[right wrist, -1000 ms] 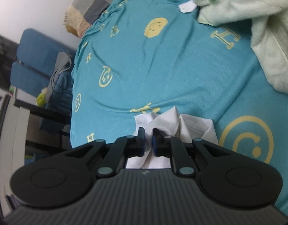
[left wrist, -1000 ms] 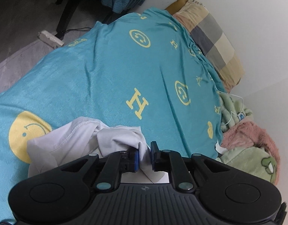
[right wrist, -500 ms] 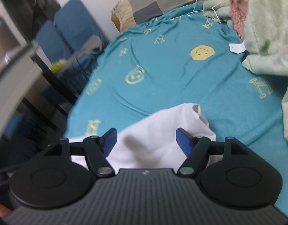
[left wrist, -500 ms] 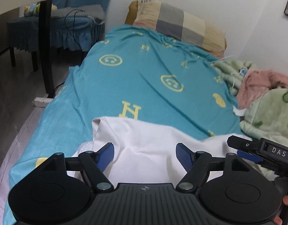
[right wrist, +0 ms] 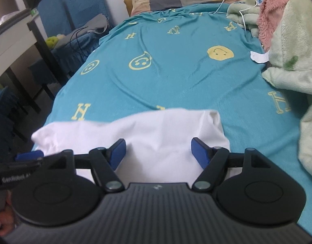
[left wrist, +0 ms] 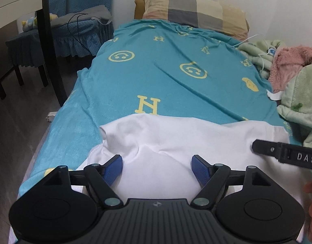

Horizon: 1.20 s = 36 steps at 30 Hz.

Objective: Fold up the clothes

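Since one second ago both grippers have let go of the bunched cloth, and now the white garment [left wrist: 176, 142] lies spread on the near end of the teal bedsheet [left wrist: 166, 81]. My left gripper [left wrist: 157, 167] hovers over its left part with the blue fingers [left wrist: 113, 168] wide apart and nothing between them. My right gripper [right wrist: 158, 152] is over the right part, fingers also wide apart and empty. At the far end lies a checked pillow [left wrist: 196, 12]. On the right side are a green blanket [right wrist: 294, 46] and a pink fluffy blanket [left wrist: 292, 65], near the garment but not touching it.
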{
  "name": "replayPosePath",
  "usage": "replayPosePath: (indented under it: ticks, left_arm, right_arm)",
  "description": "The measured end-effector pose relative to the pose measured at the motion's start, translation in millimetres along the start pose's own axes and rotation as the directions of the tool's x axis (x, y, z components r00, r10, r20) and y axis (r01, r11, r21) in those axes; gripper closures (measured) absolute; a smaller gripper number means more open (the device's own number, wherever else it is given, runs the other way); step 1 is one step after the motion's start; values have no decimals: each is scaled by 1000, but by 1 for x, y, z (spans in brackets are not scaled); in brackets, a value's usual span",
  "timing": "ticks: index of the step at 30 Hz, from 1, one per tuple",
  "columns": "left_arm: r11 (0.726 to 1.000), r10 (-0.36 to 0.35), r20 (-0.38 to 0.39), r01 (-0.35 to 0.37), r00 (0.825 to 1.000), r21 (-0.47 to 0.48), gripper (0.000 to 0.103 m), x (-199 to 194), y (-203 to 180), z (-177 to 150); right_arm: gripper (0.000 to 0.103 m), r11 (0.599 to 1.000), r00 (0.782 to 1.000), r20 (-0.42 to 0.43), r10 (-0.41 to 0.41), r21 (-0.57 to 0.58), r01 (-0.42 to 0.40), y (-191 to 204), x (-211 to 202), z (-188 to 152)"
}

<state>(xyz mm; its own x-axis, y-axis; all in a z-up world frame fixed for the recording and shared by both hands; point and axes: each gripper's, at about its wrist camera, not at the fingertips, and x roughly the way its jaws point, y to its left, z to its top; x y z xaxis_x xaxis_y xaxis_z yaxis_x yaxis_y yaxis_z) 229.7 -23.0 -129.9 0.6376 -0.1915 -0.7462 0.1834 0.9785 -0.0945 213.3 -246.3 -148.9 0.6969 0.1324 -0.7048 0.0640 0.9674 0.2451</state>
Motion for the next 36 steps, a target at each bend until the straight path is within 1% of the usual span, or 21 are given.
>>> replayPosePath:
  ticks: [3, 6, 9, 13, 17, 21, 24, 26, 28, 29, 30, 31, 33, 35, 36]
  left_arm:
    - [1000, -12, 20, 11, 1000, 21, 26, -25, -4, -9]
    - [999, -9, 31, 8, 999, 38, 26, -46, -8, -21]
    - [1000, -17, 17, 17, 1000, 13, 26, -64, -7, -34]
    - [1000, -7, -4, 7, 1000, 11, 26, -75, -8, -48]
    - [999, 12, -45, -10, 999, 37, 26, -64, -13, -55]
    - [999, 11, -62, -9, 998, 33, 26, -57, -12, -59]
    - [1000, -6, -76, 4, 997, -20, 26, -64, -5, -58]
    - [995, -33, -80, 25, 996, -96, 26, -78, 3, -58]
    - [980, -83, -63, 70, 995, -184, 22, -95, 12, -60]
    - [966, -122, -57, 106, 991, -234, 20, -103, 17, -63]
    - [948, -163, -68, 138, 984, -286, 20, -107, 23, -67]
    - [927, -205, -83, 167, 975, -337, 20, -110, 28, -71]
    - [886, -265, -134, 187, 955, -425, 20, -107, 37, -82]
    - [829, -333, -153, 212, 930, -517, 20, -97, 47, -91]
    - [801, -358, -151, 220, 922, -557, 20, -90, 52, -93]
  right_arm:
    - [30, 1000, 1000, 4, 3, -4, -3, 3, -26, -10]
    - [30, 1000, 999, -9, -31, -3, 31, 5, -46, -21]
    - [31, 998, 998, -22, -65, -3, 65, 7, -66, -32]
    - [30, 995, 994, -36, -100, -5, 100, 8, -84, -47]
    - [31, 990, 989, -63, -135, -56, 132, 9, -71, -61]
    - [29, 991, 986, -102, -131, -38, 128, 5, -53, -67]
    - [28, 990, 984, -111, -140, -47, 135, 7, -50, -67]
    - [29, 990, 984, -114, -139, -42, 135, 6, -51, -66]
    - [28, 991, 984, -117, -134, -33, 131, 5, -52, -65]
    - [28, 992, 984, -119, -130, -25, 128, 4, -53, -65]
    - [28, 992, 985, -120, -127, -18, 126, 3, -53, -64]
    - [28, 992, 985, -122, -124, -11, 124, 3, -54, -64]
    - [28, 993, 985, -125, -119, 2, 120, 2, -55, -62]
    - [28, 993, 986, -126, -113, 15, 116, 1, -55, -61]
    - [28, 993, 986, -127, -110, 22, 114, 0, -56, -61]
